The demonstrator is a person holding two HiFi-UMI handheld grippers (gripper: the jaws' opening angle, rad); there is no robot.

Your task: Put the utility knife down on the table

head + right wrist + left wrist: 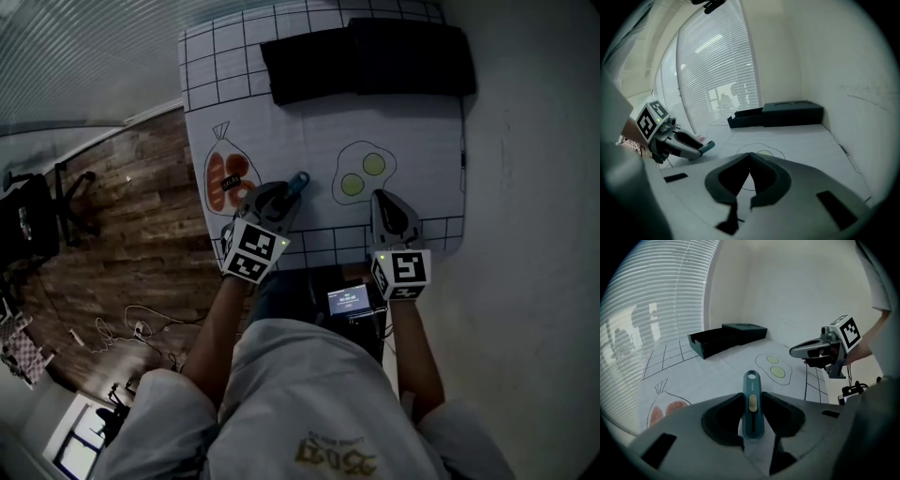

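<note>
Two grippers sit at the lower edge of the white tabletop (pixel 412 122), which takes up the upper centre of the head view. The left gripper (pixel 284 197) is clamped on a teal utility knife (pixel 751 385). Its dark jaws press the handle from both sides, and the rounded end with its hole sticks out in front. A pale slider runs along the handle's middle. In the head view the knife's end points to the upper right, between two drawings on the tabletop. A bag of sausages (pixel 230 178) is drawn to its left and a pair of fried eggs (pixel 364 172) to its right.

The right gripper (pixel 381 200) is just below the egg drawing. Its jaws are closed together with nothing between them, as the right gripper view shows.

A grid of black lines borders the tabletop. At the top of the frame a black tray with a box (pixel 366 56) beside it spans most of the tabletop's width, well apart from both grippers. White window blinds (pixel 647 310) fill the left of the left gripper view. A wooden floor (pixel 141 234) with loose cables (pixel 122 328) lies at the left of the head view. A small lit screen (pixel 349 300) glows at the person's waist, between the forearms.
</note>
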